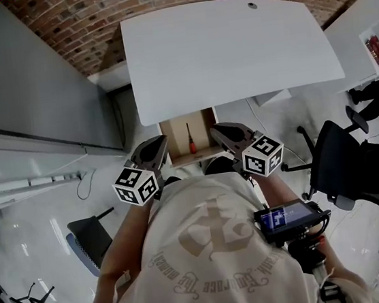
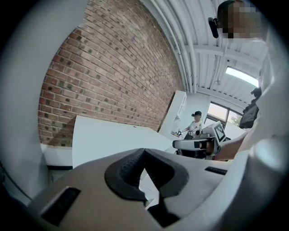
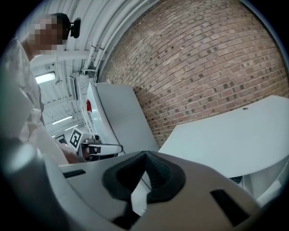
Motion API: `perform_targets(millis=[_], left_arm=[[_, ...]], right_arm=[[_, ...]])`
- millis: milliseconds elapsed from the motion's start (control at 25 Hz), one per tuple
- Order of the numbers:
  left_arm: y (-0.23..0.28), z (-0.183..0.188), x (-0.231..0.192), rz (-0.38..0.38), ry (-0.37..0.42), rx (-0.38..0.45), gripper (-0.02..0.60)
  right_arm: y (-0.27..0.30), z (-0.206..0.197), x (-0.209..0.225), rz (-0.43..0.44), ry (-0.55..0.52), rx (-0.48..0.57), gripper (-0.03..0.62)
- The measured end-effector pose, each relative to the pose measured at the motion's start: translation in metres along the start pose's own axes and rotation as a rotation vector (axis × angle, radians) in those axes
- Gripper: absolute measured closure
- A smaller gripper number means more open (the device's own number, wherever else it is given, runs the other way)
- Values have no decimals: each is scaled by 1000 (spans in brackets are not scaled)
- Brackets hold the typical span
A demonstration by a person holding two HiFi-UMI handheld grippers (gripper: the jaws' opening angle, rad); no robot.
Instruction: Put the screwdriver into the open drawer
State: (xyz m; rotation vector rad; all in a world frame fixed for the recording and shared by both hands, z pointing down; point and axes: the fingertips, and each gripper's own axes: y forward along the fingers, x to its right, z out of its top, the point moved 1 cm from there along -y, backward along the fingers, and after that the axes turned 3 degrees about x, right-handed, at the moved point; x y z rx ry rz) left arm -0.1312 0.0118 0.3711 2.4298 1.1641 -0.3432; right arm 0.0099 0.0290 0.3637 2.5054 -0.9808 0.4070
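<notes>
Screwdriver (image 1: 191,139) inside open drawer (image 1: 175,146)

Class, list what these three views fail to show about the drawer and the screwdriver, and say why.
- Screwdriver tip: head view, too small to tell its type.
- Drawer rear: head view, hidden under the desk top.
- Drawer and screwdriver: absent from both gripper views, where the left gripper and the right gripper each fill their own lower frame.

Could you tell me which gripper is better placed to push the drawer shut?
Right, marginally. The left gripper and right gripper, both shut and empty, flank the drawer holding the screwdriver; the right reaches slightly further along it.
</notes>
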Motion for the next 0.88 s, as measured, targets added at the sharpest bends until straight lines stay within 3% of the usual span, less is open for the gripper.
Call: perform_targets(millis=[880], left_arm=[[13,-20,17,-101,20,-69,561]], right_arm=[[-10,-12,-4,-56,2,21,572]])
